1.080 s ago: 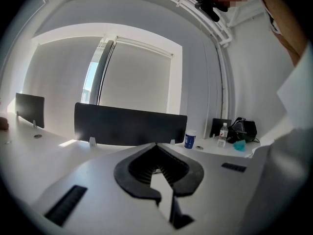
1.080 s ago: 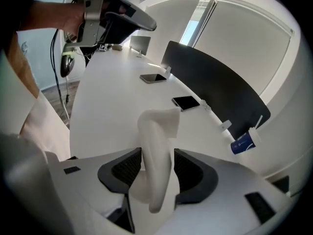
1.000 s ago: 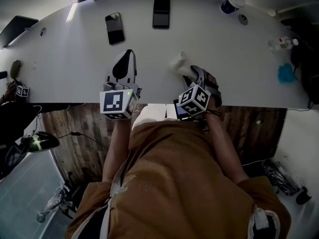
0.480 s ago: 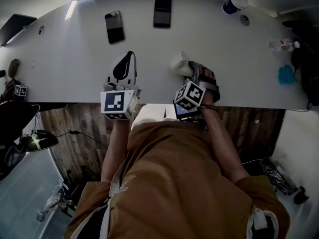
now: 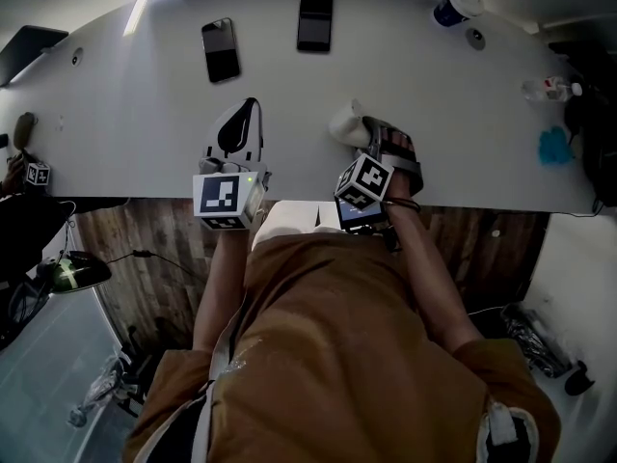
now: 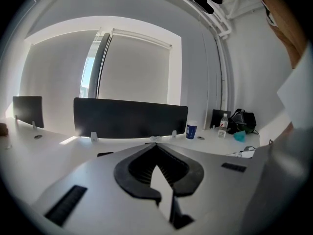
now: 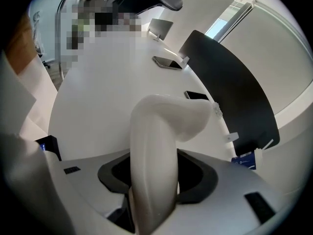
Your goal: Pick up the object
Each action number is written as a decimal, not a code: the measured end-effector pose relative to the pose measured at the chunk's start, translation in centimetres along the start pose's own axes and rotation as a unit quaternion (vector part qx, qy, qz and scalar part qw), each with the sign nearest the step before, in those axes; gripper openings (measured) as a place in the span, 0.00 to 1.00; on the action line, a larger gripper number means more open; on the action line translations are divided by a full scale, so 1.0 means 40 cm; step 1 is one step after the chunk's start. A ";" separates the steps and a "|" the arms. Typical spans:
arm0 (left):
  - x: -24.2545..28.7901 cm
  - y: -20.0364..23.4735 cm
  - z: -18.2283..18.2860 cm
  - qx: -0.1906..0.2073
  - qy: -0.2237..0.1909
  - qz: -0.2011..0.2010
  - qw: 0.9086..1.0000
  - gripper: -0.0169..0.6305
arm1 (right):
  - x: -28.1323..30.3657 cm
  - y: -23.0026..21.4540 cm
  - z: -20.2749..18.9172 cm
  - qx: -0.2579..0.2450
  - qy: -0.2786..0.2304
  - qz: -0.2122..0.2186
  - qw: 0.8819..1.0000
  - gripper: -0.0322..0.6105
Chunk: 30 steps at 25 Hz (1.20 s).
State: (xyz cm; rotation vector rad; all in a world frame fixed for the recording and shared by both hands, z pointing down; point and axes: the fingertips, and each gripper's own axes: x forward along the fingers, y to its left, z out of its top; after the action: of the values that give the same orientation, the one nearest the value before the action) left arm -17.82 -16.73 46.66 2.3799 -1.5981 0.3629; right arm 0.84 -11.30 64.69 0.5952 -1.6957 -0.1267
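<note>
A smooth, cream-white object [image 7: 155,141], its long stem bending into a rounded head, sticks out from between the closed jaws of the right gripper [image 5: 369,146], over the white desk [image 5: 145,114].

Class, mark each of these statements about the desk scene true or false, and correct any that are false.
1. The right gripper is shut on a white curved object. True.
2. The left gripper holds a phone. False: its jaws are together with nothing between them.
3. Two phones, the left phone and the right phone, lie flat on the white table. True.
4. The cup stands between the two phones. False: it stands near the table's far right corner, to the right of both phones.
</note>
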 end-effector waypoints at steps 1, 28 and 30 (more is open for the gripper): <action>0.002 -0.002 -0.002 0.000 0.001 -0.002 1.000 0.04 | 0.001 0.000 0.000 -0.003 0.001 0.000 1.000 0.35; 0.005 -0.016 0.001 -0.003 0.003 -0.007 1.000 0.04 | -0.024 -0.046 0.027 0.086 -0.069 -0.027 0.994 0.31; 0.004 -0.017 0.005 -0.005 0.000 -0.006 1.000 0.03 | -0.033 -0.051 0.029 0.097 -0.075 -0.029 0.992 0.31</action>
State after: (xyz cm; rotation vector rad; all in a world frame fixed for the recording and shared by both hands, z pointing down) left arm -17.12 -16.69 46.49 2.3806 -1.5819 0.3536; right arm 0.51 -12.73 62.43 0.7954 -1.8504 -0.0490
